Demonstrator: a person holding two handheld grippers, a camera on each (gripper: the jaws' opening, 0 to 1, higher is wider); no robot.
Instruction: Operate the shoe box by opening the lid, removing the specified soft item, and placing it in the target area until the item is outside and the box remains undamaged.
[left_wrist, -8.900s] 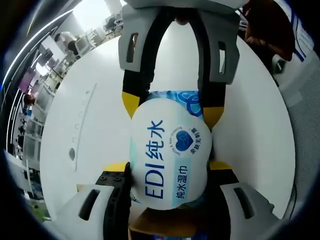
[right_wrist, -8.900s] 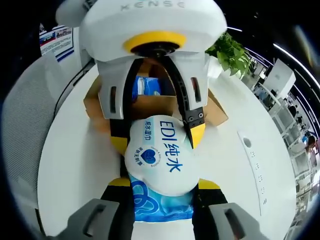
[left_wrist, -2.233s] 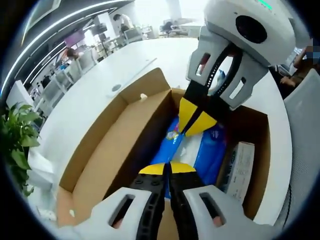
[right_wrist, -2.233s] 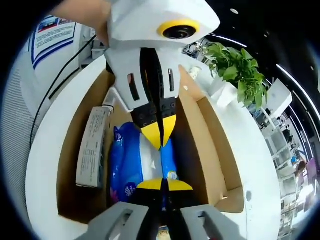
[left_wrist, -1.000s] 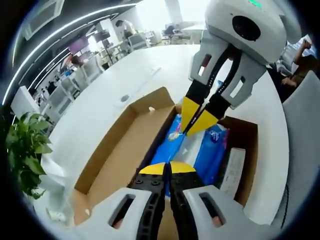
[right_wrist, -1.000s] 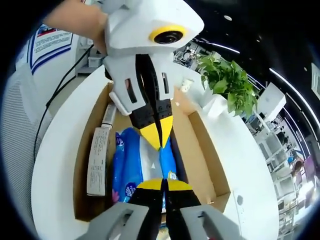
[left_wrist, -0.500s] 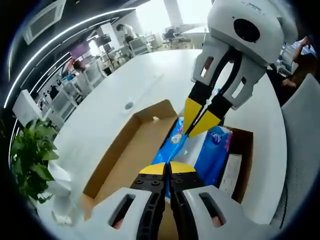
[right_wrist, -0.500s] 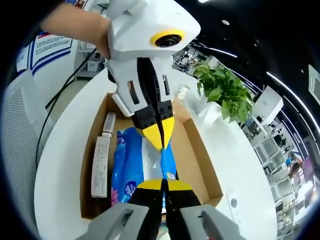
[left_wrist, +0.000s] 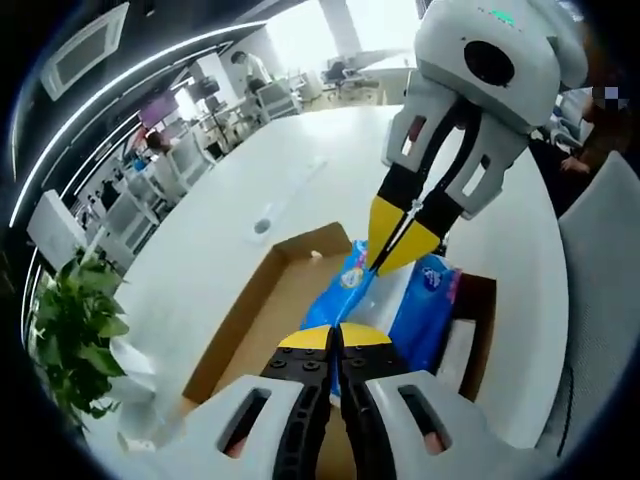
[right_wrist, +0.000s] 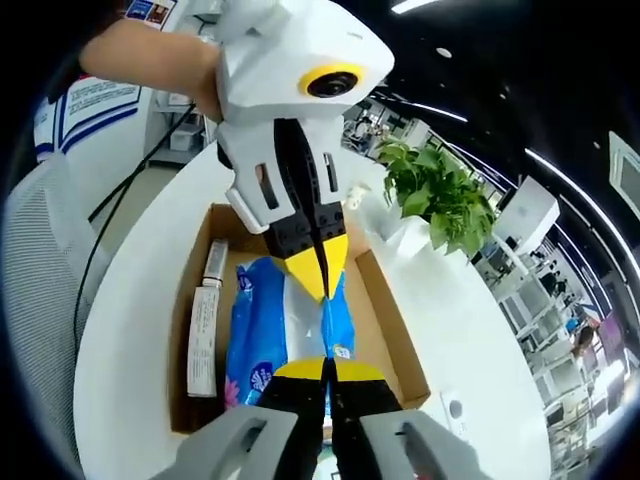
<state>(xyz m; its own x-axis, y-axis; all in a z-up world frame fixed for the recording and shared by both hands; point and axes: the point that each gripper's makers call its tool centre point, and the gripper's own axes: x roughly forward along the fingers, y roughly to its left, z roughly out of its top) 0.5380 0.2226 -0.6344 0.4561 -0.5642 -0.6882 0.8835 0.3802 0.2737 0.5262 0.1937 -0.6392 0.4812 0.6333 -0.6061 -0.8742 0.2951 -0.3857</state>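
Observation:
A blue and white soft pack (left_wrist: 343, 287) (right_wrist: 256, 330) hangs lengthwise over the open brown shoe box (left_wrist: 247, 330) (right_wrist: 377, 305), lifted above its floor. My left gripper (left_wrist: 338, 336) is shut on one end of the pack, and in the right gripper view it comes down from the top (right_wrist: 318, 272). My right gripper (right_wrist: 326, 368) is shut on the opposite end; in the left gripper view it reaches in from the upper right (left_wrist: 397, 240). A hand (right_wrist: 150, 52) holds the left gripper.
A long white carton (right_wrist: 204, 342) (left_wrist: 454, 346) lies in the box along one wall. The box stands on a round white table (left_wrist: 215, 245). A potted plant (right_wrist: 440, 200) (left_wrist: 68, 320) stands beyond one end, and a grey mesh chair (right_wrist: 40, 300) beside the table.
Both grippers have risen together with the pack between them, so the box looks smaller and farther below. Both stay shut. Much earlier they held a different white wipes pack over the table.

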